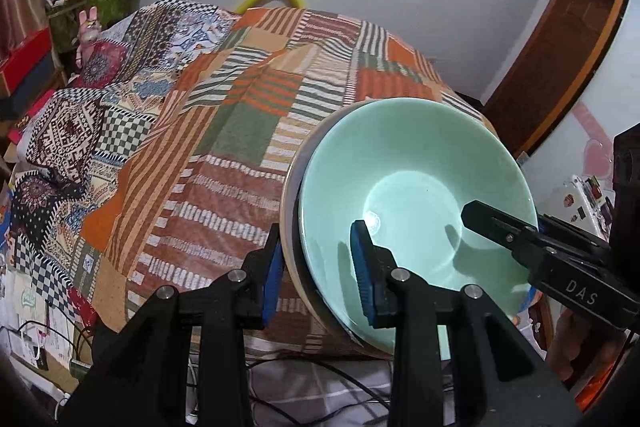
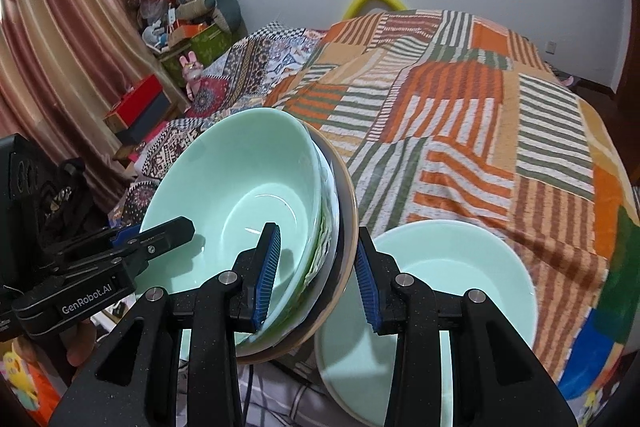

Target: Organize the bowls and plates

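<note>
Left wrist view
Left gripper (image 1: 320,269): clamped on the near-left rim of a stack of dishes, one blue pad outside, the other inside the top bowl.
Stack: a pale green bowl (image 1: 416,211) nested on top of a dark plate and a beige-rimmed plate (image 1: 289,227); the stack is tilted and held up over the near edge of the bed.
Right gripper (image 1: 492,227): reaches in from the right, upper finger inside the green bowl; its lower finger is hidden by the rim.
Striped patchwork bedspread (image 1: 240,115): covers the bed to the left of and beyond the stack.

Right wrist view
Right gripper (image 2: 318,281): clenched on the stack's near-right rim, left pad inside the bowl, right pad outside the plates.
Green bowl (image 2: 240,195): on top of the stack, with a leaf-patterned dish (image 2: 324,251) and darker plates beneath it.
Left gripper (image 2: 164,231): grips the stack's left rim.
Second green bowl (image 2: 460,267): sits on the bedspread (image 2: 480,131), just right of the held stack, near the bed's near edge.
</note>
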Demonstrator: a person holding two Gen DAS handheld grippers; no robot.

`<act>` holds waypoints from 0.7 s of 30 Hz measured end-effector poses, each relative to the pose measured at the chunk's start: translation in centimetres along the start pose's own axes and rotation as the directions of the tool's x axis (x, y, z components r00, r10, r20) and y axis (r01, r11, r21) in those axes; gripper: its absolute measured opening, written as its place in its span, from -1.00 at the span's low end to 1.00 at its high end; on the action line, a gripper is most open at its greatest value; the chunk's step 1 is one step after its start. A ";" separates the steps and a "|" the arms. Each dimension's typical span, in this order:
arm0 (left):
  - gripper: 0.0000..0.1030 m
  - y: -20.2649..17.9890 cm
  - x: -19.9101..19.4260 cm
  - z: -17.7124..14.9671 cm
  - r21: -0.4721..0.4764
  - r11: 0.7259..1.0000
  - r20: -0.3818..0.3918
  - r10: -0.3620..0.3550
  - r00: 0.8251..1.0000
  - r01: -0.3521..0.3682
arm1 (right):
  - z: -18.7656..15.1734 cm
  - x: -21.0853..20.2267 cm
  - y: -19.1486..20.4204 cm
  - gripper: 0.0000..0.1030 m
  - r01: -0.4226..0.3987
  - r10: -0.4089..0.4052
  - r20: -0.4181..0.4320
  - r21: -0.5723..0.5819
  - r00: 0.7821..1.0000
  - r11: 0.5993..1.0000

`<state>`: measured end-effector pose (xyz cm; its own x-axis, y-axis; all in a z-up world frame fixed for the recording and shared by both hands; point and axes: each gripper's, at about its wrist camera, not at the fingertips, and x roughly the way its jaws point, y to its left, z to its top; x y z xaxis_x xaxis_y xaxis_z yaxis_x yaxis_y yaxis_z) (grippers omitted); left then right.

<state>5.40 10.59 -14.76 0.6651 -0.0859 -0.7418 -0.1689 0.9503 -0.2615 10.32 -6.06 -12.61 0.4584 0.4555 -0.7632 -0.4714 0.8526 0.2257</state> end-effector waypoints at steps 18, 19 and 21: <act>-0.37 -6.2 0.4 -0.8 0.098 0.993 -0.030 -0.065 0.997 0.068 | -1.8 -4.5 -3.8 -0.35 0.073 -0.077 0.064 0.077 0.995 0.994; -0.37 -6.6 0.5 -0.8 0.105 0.992 -0.034 -0.066 0.997 0.070 | -2.0 -4.7 -4.1 -0.35 0.076 -0.082 0.063 0.084 0.995 0.994; -0.37 -7.3 0.8 -1.0 0.114 0.991 -0.040 -0.071 0.997 0.075 | -2.3 -5.2 -4.7 -0.35 0.082 -0.088 0.065 0.093 0.994 0.992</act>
<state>6.44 3.29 -14.01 0.6454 -0.1652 -0.7457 -0.0345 0.9691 -0.2444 8.43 -13.03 -11.15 0.5460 0.3945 -0.7391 -0.3600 0.9071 0.2182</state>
